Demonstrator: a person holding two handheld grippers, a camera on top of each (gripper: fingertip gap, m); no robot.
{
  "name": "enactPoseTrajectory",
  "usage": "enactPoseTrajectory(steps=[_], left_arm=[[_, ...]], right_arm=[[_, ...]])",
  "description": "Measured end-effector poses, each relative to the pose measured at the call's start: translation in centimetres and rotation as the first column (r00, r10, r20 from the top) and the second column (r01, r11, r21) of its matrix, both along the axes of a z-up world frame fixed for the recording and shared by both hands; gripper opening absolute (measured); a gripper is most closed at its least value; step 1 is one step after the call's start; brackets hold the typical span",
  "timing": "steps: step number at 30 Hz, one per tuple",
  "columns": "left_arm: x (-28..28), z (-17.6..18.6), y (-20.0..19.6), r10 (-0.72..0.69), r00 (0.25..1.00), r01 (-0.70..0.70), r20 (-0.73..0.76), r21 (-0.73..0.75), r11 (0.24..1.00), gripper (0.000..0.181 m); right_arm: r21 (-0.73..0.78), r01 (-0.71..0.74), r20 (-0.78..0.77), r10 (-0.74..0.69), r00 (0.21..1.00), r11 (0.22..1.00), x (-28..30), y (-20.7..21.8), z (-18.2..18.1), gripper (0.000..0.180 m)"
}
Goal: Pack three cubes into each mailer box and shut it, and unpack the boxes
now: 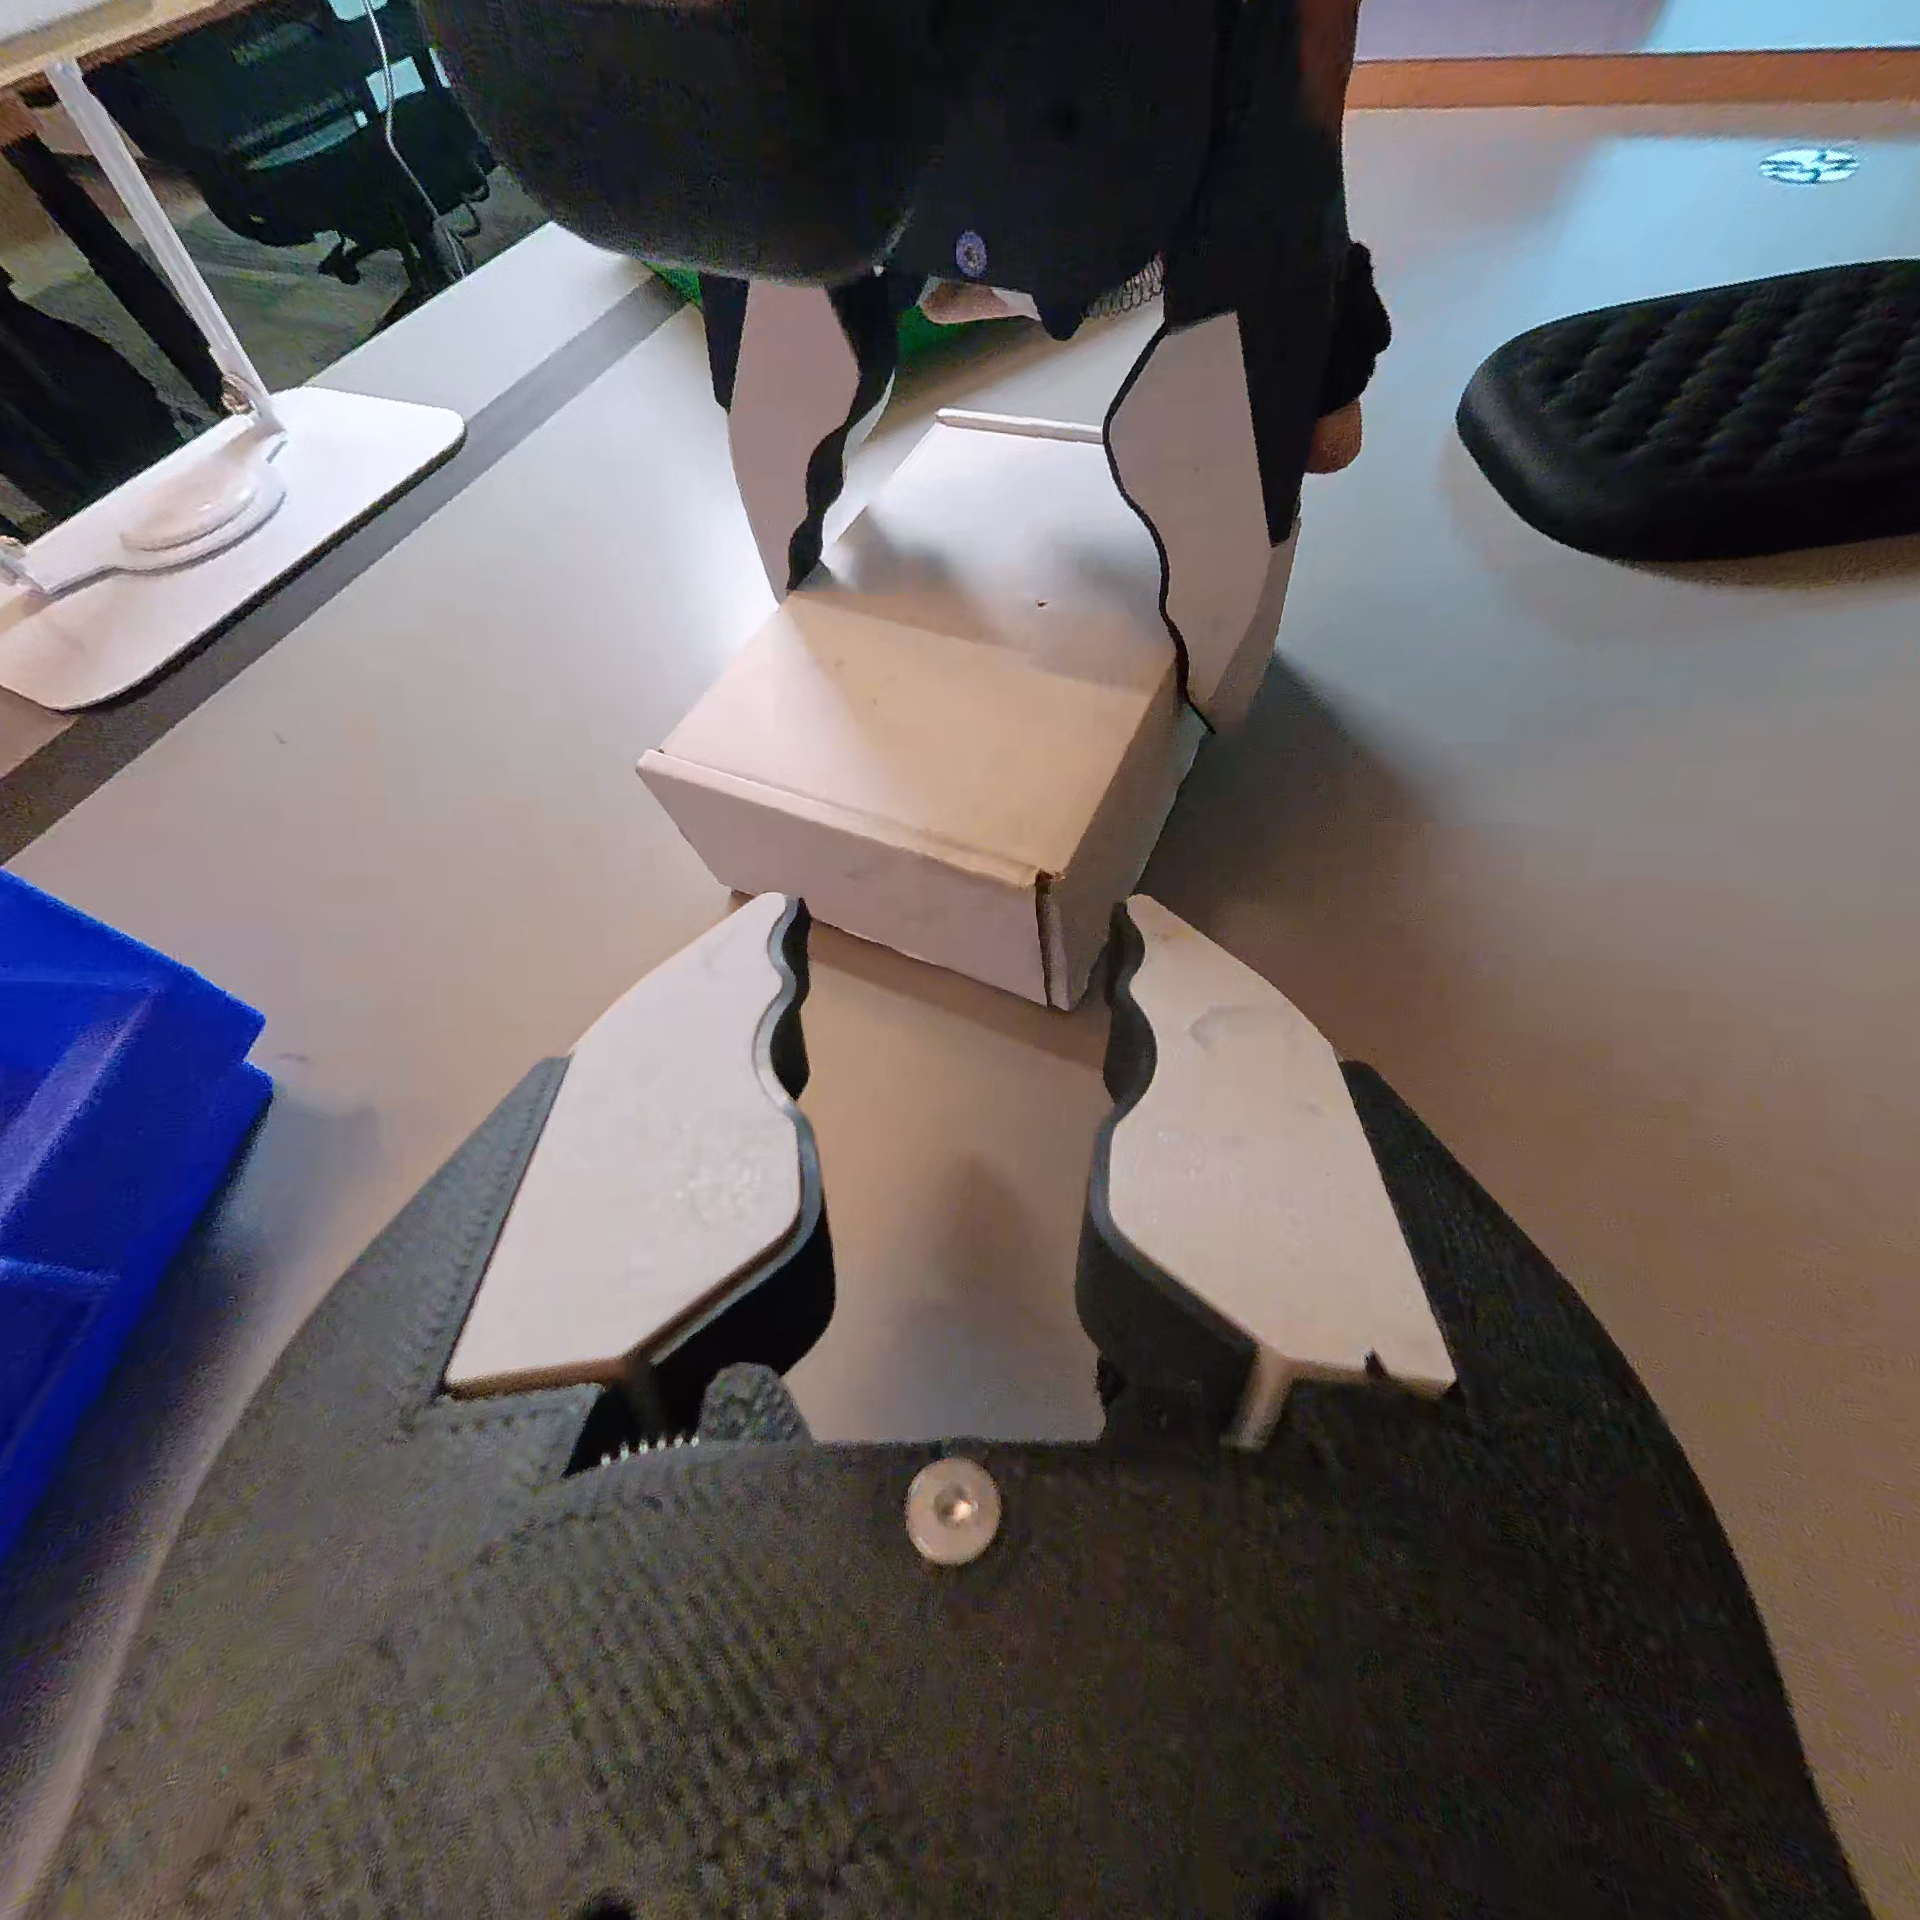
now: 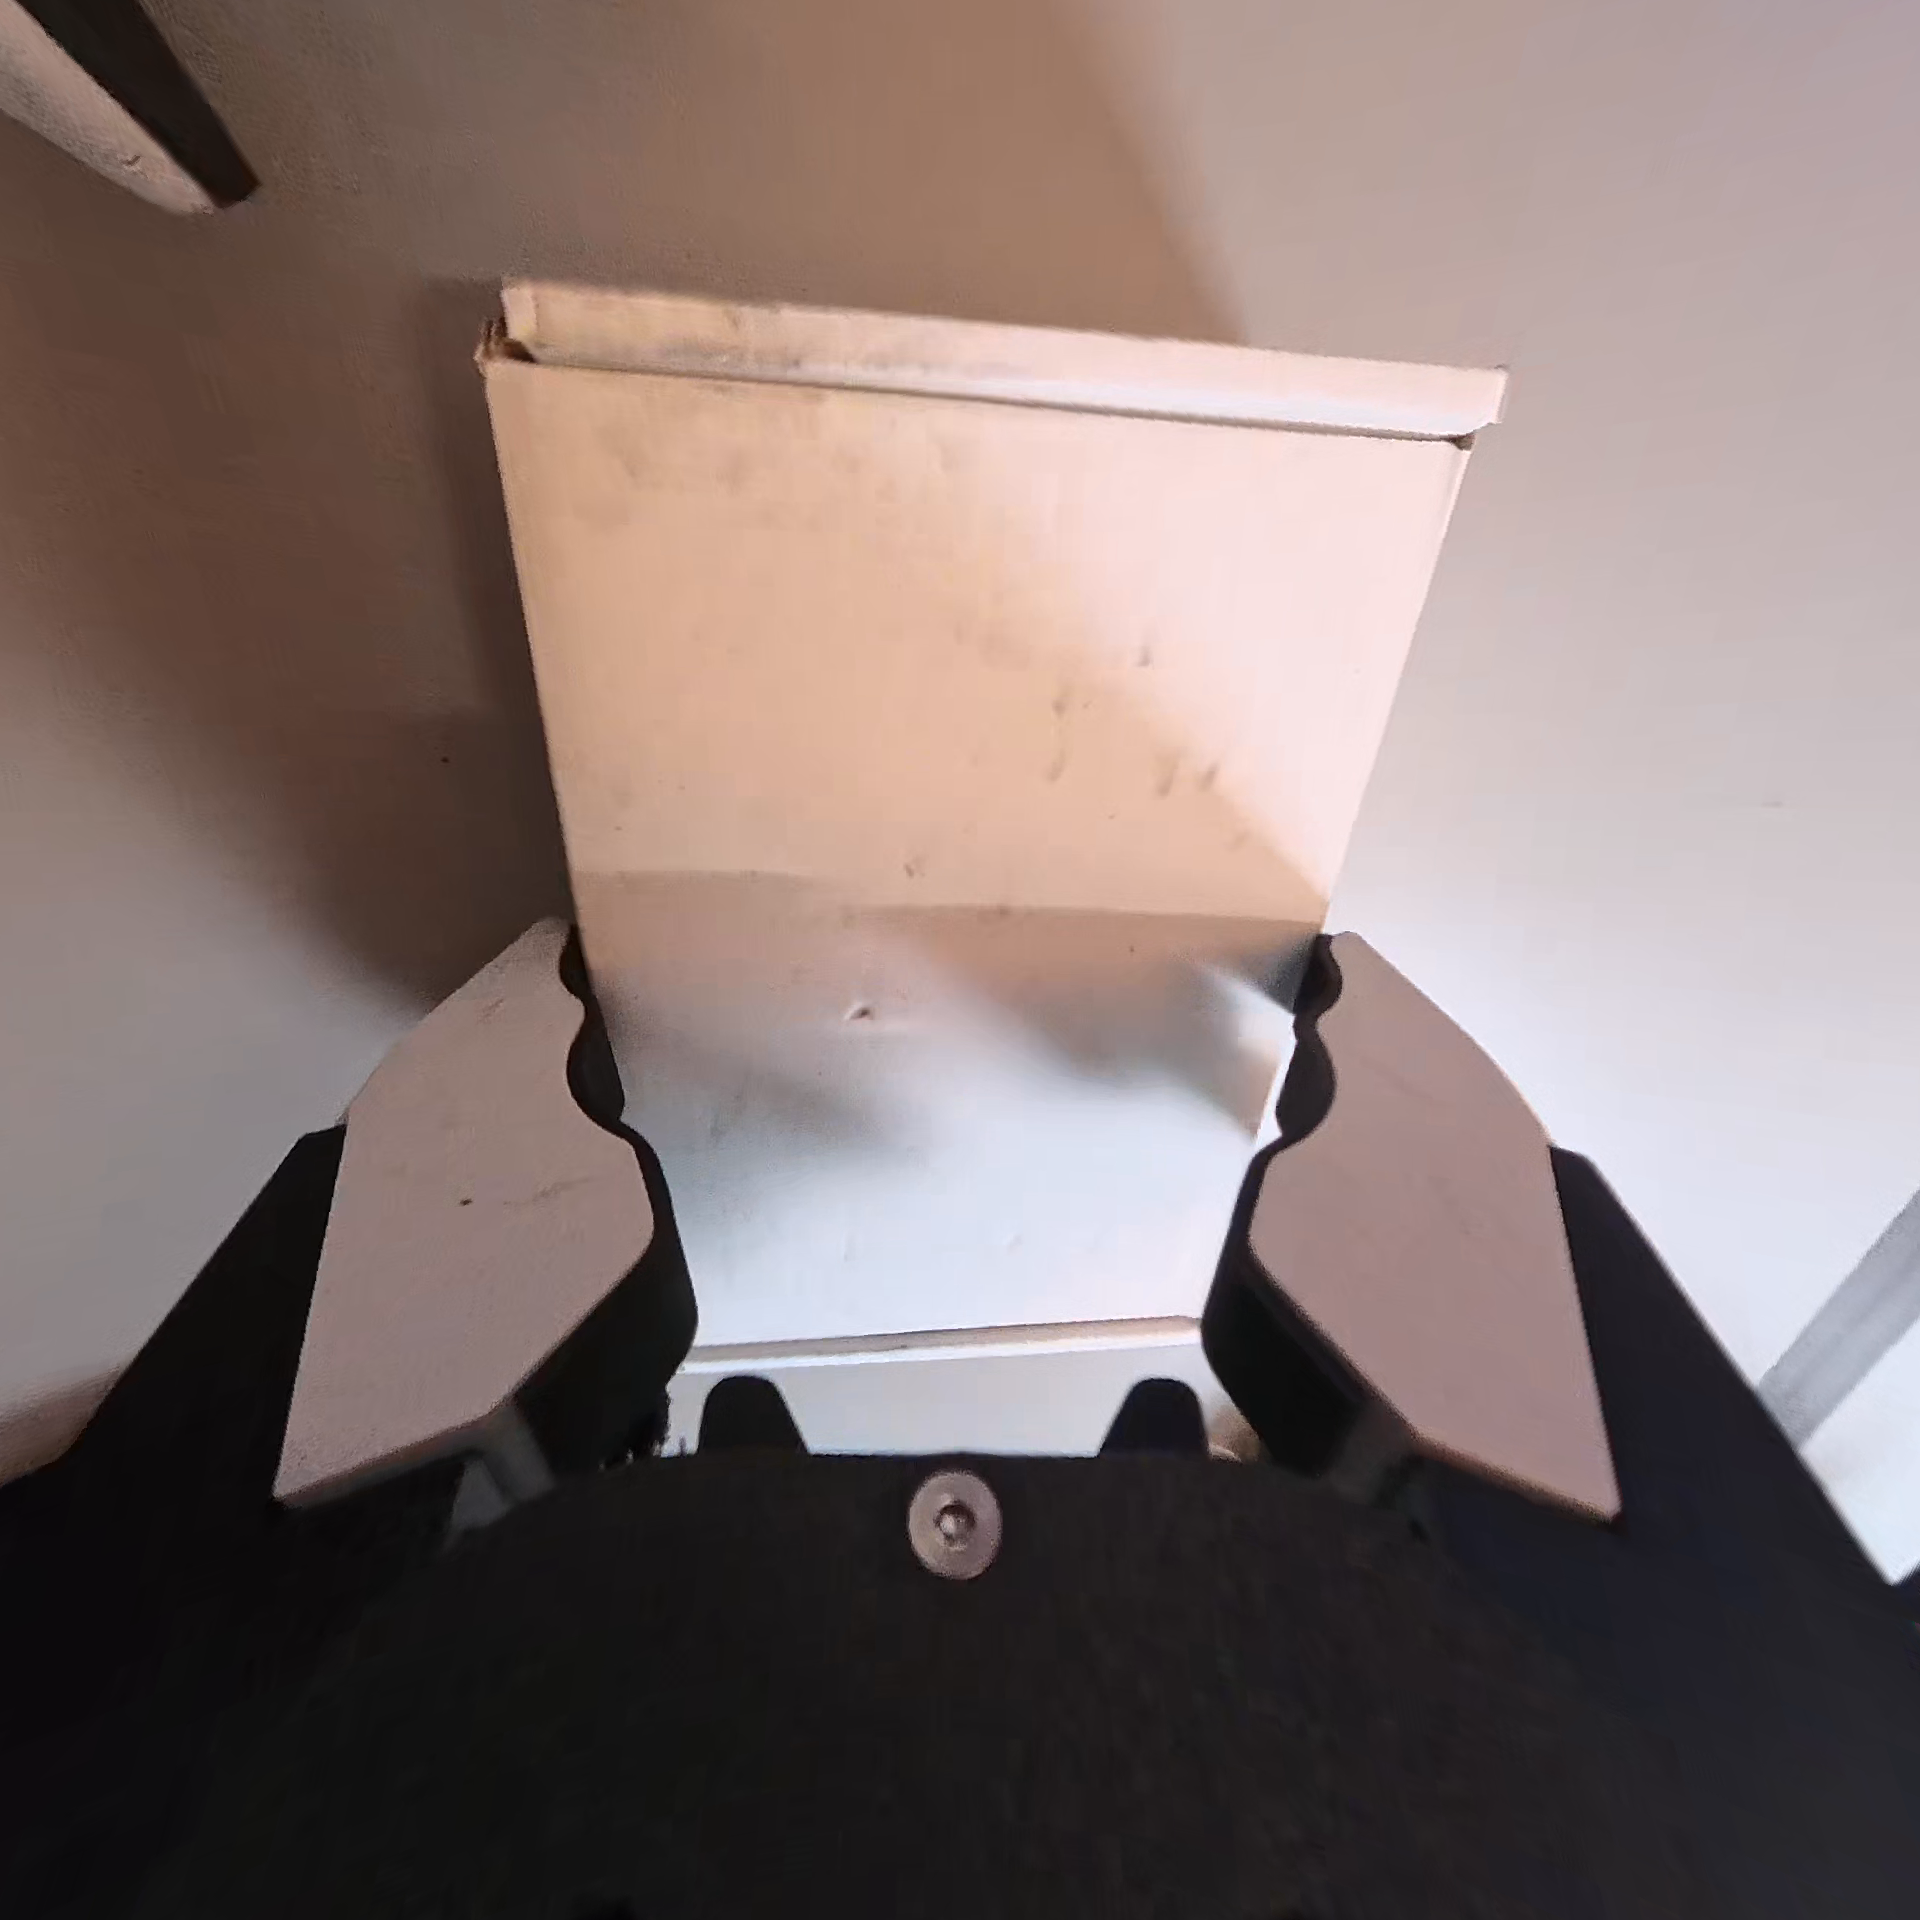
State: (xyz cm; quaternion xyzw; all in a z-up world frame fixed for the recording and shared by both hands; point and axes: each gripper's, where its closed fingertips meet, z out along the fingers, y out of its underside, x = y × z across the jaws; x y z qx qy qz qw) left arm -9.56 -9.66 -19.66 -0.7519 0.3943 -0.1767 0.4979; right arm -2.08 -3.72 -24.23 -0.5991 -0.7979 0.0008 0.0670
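While right gripper [image 2: 951, 997] straddles white mailer box [image 1: 914, 758] edges, left gripper [image 1: 956, 966] gapes, table [image 1: 1558, 1039] beside.

Bare table [image 1: 1558, 935] right of the mailer box [image 1: 914, 769]; blue bin [image 1: 104, 1091] and lamp base [image 1: 208, 540] crowding the left

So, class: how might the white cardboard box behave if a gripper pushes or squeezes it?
The box has flat faces, so it would probably slide, not roll. Thin folded cardboard may dent if squeezed. The right gripper straddles it, jaws wide.
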Motion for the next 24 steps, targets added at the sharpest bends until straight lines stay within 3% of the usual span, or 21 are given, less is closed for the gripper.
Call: enactPoseTrajectory(steps=[6,11,17,24], left_arm=[[-0.4,0.6,0.1,0.005,0.999,-0.005,0.039,0.006,1.0,0.056],[-0.5,0.9,0.3,0.018,0.998,-0.019,0.062,0.022,1.0,0.059],[-0.4,0.8,0.4,0.024,0.997,-0.025,0.077,0.015,1.0,0.059],[-0.3,0.7,0.6,0.031,0.995,-0.032,0.091,0.015,0.999,0.059]], right_arm=[[-0.025,-0.03,-0.012,0.03,0.999,0.999,0.4,-0.3,0.2,0.124],[-0.021,0.06,-0.087,-0.062,0.994,0.998,3.0,1.7,3.2,0.124],[0.103,0.264,-0.136,-0.25,0.959,0.959,10.8,8.5,9.8,0.124],[0.24,0.476,-0.108,-0.464,0.879,0.846,21.3,19.0,15.5,0.124]])
